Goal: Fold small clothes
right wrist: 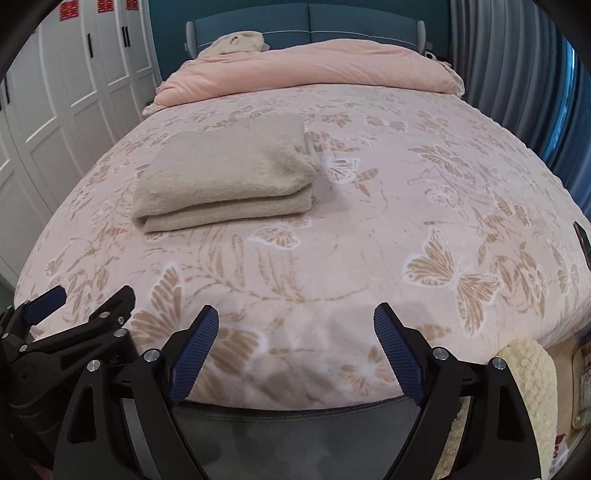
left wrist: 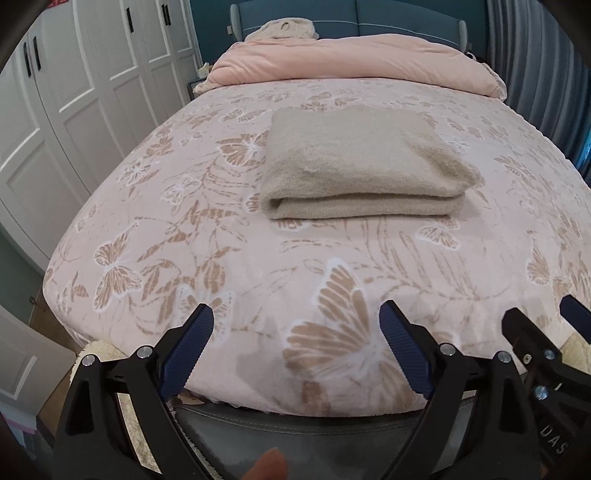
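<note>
A beige fuzzy garment [left wrist: 362,166] lies folded into a thick rectangle on the pink butterfly-print bed cover [left wrist: 258,280]; the right wrist view shows the same garment [right wrist: 229,177] left of centre. My left gripper [left wrist: 297,325] hangs open over the foot edge of the bed, well short of the garment, with nothing between its blue pads. My right gripper [right wrist: 295,325] is open too, beside the left one and also empty. Each gripper appears at the edge of the other's view: the right gripper [left wrist: 543,325] in the left wrist view, the left gripper [right wrist: 88,299] in the right wrist view.
A rolled pink duvet [left wrist: 351,62] and a cream pillow [left wrist: 284,27] lie at the head of the bed against a blue headboard. White wardrobe doors [left wrist: 74,92] stand on the left, blue curtains [right wrist: 517,74] on the right. A dark phone [right wrist: 583,240] lies at the bed's right edge.
</note>
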{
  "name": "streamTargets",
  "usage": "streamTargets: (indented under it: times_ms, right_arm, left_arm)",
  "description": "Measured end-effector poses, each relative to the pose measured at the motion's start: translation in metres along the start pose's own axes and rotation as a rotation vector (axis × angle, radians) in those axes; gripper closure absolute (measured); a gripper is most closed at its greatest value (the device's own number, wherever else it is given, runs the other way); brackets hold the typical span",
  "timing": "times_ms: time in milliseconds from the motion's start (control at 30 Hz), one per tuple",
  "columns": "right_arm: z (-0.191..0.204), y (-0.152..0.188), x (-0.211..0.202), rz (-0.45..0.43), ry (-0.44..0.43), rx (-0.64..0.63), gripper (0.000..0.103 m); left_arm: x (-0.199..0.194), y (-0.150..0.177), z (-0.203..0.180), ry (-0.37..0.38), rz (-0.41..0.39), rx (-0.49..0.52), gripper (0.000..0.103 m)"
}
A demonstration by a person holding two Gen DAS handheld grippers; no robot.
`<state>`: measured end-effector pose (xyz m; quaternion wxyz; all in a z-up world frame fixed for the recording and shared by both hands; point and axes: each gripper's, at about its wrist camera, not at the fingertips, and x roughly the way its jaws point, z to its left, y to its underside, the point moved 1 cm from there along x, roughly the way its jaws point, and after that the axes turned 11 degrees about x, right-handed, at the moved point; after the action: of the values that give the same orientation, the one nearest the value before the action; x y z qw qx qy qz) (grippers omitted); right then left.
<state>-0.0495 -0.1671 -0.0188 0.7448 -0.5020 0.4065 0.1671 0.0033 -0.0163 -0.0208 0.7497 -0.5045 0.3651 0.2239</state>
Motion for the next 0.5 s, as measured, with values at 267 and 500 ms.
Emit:
streamTargets:
  times_ms: [267,500]
  right_arm:
    - [0.0012,0.0000,-0.0086,-0.019,-0.003,0.006,0.019]
    - [0.0016,0.0016,-0.0082,-0.013,0.006,0.013,0.019]
  left_arm:
    - [-0.0086,0.0006,0.0039,-0.020,-0.020,-0.014,0.014]
    - [-0.0098,0.0018,0.0038,-0.020,-0.015,-0.014,0.014]
